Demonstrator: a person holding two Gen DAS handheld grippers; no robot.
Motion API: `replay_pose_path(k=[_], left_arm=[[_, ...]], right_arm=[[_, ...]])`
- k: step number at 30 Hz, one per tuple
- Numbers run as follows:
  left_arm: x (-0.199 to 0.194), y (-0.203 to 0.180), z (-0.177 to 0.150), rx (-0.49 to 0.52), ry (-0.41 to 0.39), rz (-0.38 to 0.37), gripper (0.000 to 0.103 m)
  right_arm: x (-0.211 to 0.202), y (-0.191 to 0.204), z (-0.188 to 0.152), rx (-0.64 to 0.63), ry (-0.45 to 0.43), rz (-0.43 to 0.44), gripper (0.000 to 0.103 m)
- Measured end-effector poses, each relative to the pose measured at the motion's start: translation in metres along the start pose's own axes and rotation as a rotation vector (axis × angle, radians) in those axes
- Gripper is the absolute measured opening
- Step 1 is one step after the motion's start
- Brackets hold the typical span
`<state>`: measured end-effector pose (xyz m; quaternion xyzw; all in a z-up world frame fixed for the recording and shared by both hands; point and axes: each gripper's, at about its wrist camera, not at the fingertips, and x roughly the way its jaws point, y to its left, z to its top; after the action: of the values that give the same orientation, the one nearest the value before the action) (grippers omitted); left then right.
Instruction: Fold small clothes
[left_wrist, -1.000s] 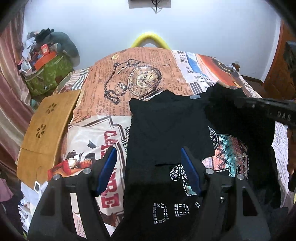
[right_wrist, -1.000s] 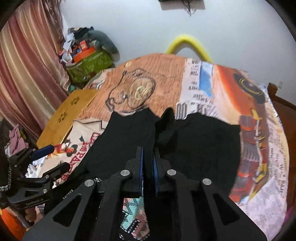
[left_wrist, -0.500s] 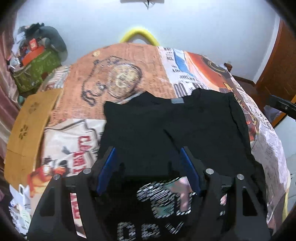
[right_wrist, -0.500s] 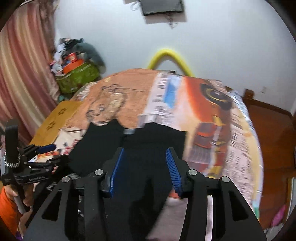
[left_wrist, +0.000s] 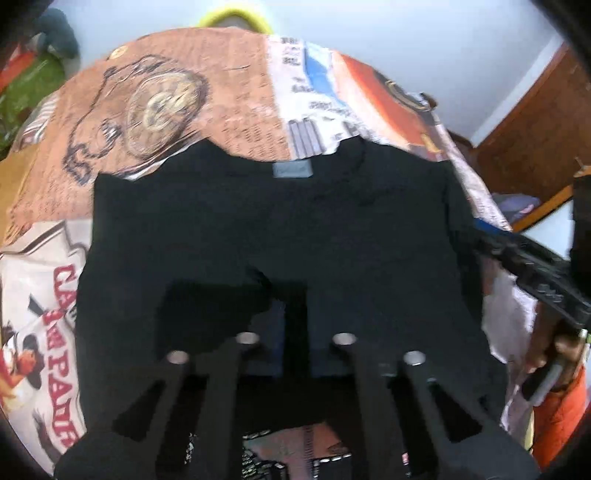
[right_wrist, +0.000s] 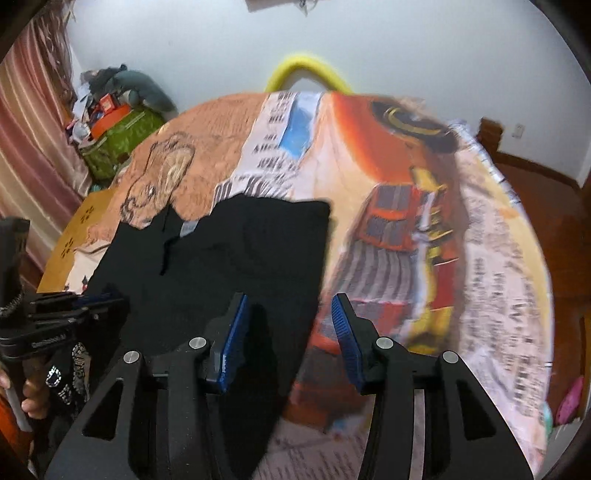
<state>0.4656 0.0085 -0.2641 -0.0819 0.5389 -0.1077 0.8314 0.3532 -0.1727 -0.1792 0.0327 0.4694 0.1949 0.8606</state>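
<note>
Lowered, left gripper (left_wrist: 291, 295) has clamped the black shirt (left_wrist: 332, 221).

A bedroom in a home, by every sign. Wide bed (right_wrist: 480, 280) filling the middle, spread with a printed sheet (left_wrist: 229, 110) of pocket-watch art, newsprint and orange figures. Pale wall (right_wrist: 406, 48) close behind, pink striped curtain (right_wrist: 33, 122) hanging at the left. Green bag (right_wrist: 118, 144) heaped with household clutter in the far corner, grey soft toy (right_wrist: 144, 88) slumped on top. Wooden floor (right_wrist: 546, 206) at the right, brown wooden door (left_wrist: 528, 147) beyond.
</note>
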Motion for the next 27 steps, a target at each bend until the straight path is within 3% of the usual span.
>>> replay_pose_path(k=[4, 7, 11, 17, 20, 27], left_arm=[[-0.01, -0.004, 0.005, 0.042, -0.062, 0.031, 0.005], [-0.014, -0.004, 0.009, 0.064, -0.104, 0.114, 0.005], [-0.003, -0.002, 0.012, 0.096, -0.078, 0.28, 0.005], [-0.034, 0.001, -0.005, 0.113, -0.09, 0.25, 0.008], [-0.062, 0.001, -0.016, 0.136, -0.118, 0.279, 0.016], [-0.131, 0.016, -0.062, 0.154, -0.183, 0.336, 0.045]], right_arm=[[0.005, 0.008, 0.003, -0.026, -0.004, -0.018, 0.012], [0.006, 0.007, 0.003, -0.027, -0.013, -0.031, 0.011], [0.004, 0.01, 0.0, -0.049, -0.028, -0.065, 0.011], [-0.022, 0.016, -0.009, -0.075, -0.029, -0.067, 0.011], [-0.048, 0.02, -0.016, -0.089, -0.041, -0.066, 0.014], [-0.11, 0.038, -0.048, -0.147, -0.088, -0.08, 0.032]])
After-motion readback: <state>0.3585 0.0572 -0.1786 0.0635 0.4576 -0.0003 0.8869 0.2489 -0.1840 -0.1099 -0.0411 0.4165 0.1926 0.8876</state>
